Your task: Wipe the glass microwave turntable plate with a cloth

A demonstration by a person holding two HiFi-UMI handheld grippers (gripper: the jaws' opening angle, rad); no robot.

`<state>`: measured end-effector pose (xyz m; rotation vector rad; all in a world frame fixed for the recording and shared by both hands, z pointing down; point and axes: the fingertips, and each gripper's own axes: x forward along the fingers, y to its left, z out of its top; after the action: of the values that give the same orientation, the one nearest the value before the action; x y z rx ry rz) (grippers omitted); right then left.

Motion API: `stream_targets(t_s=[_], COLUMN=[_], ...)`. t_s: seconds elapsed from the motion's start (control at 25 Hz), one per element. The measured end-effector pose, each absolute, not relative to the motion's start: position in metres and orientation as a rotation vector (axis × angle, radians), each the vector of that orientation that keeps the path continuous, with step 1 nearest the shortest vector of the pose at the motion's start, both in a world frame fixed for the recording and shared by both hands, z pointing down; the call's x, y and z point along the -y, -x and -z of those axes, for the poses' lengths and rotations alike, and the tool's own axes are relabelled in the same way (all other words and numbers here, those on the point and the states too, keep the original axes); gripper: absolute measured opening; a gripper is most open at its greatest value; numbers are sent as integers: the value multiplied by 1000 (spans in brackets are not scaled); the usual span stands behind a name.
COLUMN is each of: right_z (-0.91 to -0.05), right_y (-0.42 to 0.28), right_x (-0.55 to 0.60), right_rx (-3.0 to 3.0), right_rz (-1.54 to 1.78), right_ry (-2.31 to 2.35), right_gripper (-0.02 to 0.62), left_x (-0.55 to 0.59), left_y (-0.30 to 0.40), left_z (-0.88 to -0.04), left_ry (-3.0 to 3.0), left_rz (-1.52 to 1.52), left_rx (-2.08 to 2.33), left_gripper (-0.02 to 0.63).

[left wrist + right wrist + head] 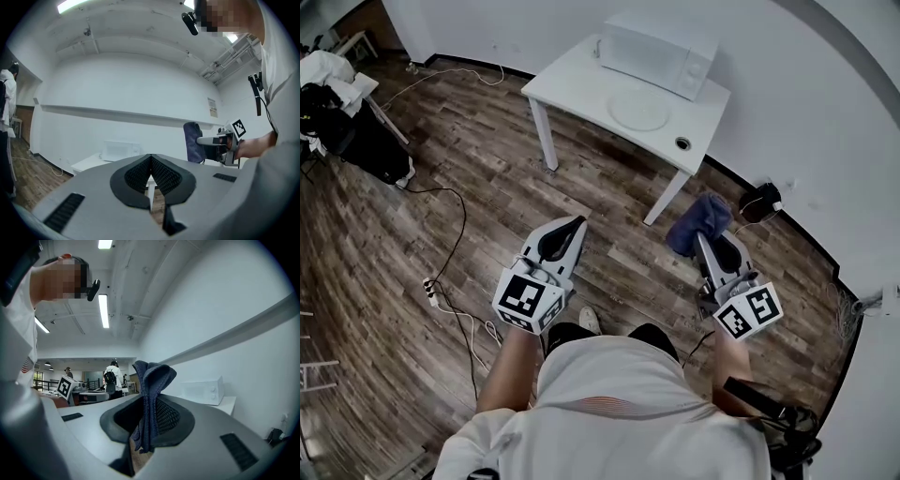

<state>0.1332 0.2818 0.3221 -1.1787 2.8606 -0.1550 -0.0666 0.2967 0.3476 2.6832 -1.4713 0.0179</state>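
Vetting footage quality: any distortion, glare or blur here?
Head view: fisheye bends the walls, and the glass plate barely stands out against the white table. Left gripper view: dark rounded corners, ceiling light glares. Right gripper view: cloth sharp, corners dark.

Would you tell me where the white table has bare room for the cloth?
The table is bare at its left end, beside the glass plate and microwave; the right end is crowded by those and a small ring.

The right gripper point(147, 417) has its jaws pressed together on a dark blue cloth point(152, 380), whose folds stand upright above them. Beyond, at right, a white microwave point(202, 391) sits on a white table point(230, 404) by the wall.
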Motion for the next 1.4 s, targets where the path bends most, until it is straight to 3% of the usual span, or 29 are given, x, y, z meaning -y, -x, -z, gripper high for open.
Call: stream_targets(t_s=[0.8, 1.4], right_z=[-339, -349], right_y=[-109, -150], right_x=[-141, 38], right_rx=[-2844, -2858], right_rz=[204, 273], right_ry=[1177, 1110], right_gripper=[61, 61], left_x=[-163, 7], left_y=[91, 45], left_z=[-366, -370], left_ry=[-2653, -2610], left_rz=[-43, -90], left_rx=[1452, 1478], left_gripper=[11, 11])
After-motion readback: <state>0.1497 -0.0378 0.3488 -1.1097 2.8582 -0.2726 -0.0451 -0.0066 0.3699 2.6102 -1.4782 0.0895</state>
